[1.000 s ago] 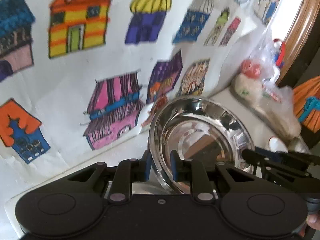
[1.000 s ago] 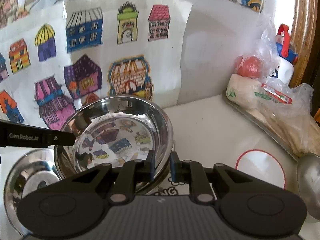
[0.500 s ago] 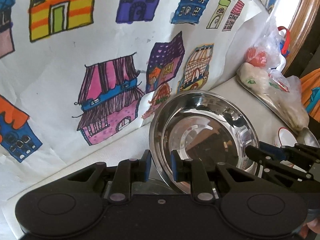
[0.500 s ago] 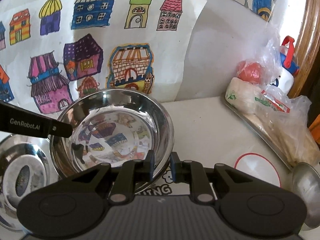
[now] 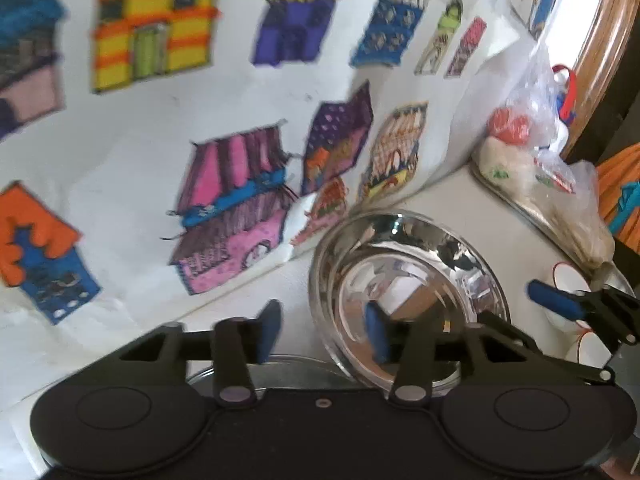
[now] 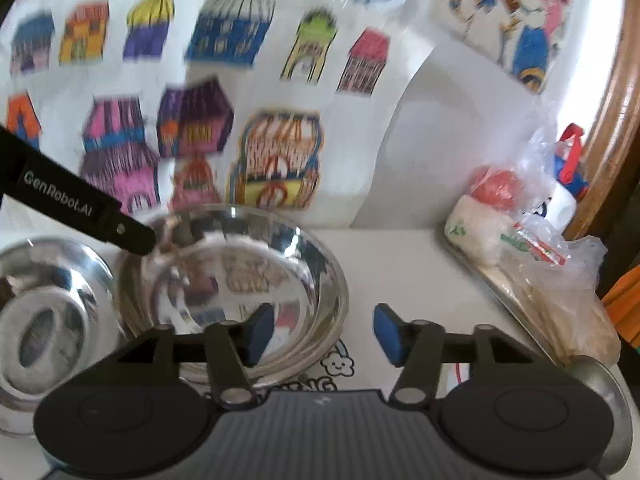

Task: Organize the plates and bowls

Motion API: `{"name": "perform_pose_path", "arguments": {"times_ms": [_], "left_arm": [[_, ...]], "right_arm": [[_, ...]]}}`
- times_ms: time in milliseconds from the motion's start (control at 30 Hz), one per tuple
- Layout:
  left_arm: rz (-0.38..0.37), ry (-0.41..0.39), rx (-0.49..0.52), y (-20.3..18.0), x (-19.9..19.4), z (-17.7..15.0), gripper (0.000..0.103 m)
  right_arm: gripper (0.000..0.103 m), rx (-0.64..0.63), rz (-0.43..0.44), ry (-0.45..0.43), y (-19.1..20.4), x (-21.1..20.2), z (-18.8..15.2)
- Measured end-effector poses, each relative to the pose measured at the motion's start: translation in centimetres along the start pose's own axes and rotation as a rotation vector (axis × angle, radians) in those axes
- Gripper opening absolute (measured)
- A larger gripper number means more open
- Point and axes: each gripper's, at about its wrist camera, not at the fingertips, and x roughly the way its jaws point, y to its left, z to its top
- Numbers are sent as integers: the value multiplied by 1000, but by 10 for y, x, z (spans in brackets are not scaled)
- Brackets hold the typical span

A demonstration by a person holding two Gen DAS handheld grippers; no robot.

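A shiny steel bowl (image 5: 404, 280) (image 6: 232, 276) sits on the white table. My left gripper (image 5: 324, 334) is at its left rim with jaws opening; the rim lies between the blue pads (image 5: 270, 330), which stand clear of it. My right gripper (image 6: 323, 334) is at the opposite rim, jaws opening too, and its pads (image 6: 388, 336) do not press the steel. Each gripper shows in the other's view: the right gripper (image 5: 560, 304) and the left gripper's finger (image 6: 80, 208). A second steel bowl (image 6: 44, 320) stands to the left.
A sheet with coloured house drawings (image 5: 224, 200) covers the wall close behind. At the right a metal tray (image 6: 480, 276) holds plastic bags of food (image 6: 532, 240). White red-rimmed cups (image 5: 568, 276) and a steel plate (image 6: 600, 396) lie near the right gripper.
Both grippers were shut on the bowl's rim and now stand open, the rim let go. The bowl has come down from its tilt and lies flatter on the table.
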Motion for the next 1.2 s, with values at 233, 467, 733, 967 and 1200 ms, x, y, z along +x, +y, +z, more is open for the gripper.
{"name": "perform_pose_path", "arguments": {"times_ms": [233, 467, 733, 967, 1200], "left_arm": [[-23, -155, -3, 10, -52, -15, 88], [-3, -310, 21, 25, -108, -45, 100], [61, -341, 39, 57, -137, -92, 102], [100, -281, -4, 89, -133, -123, 102], [96, -265, 10, 99, -128, -135, 102]], "right_arm": [[96, 154, 24, -149, -14, -57, -3], [103, 297, 79, -236, -12, -108, -22], [103, 353, 142, -180, 19, -118, -51], [103, 360, 196, -107, 49, -103, -62], [103, 377, 214, -58, 62, -94, -68]]}}
